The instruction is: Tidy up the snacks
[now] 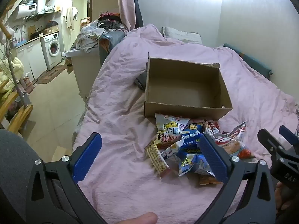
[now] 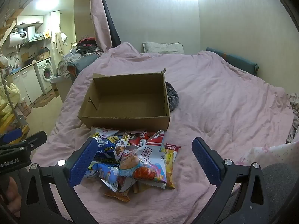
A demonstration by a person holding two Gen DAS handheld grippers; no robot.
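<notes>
Nearest us, our left gripper (image 1: 149, 153) hangs with its jaws spread wide and nothing between them, above the pink quilt (image 1: 115, 97). Just right of centre we see the snack packets (image 1: 186, 141) heaped against the near wall of the cardboard box (image 1: 186, 110). Our right gripper (image 2: 144, 155) also gapes, holding nothing.

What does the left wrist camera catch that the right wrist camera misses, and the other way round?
Only the left wrist view shows the yellow stick-shaped packet at the pile's left edge. Only the right wrist view shows the yellow-and-red packet on the pile's right. Both show the empty cardboard box on the pink bedcover, the snack pile before it, and the washing machine.
</notes>
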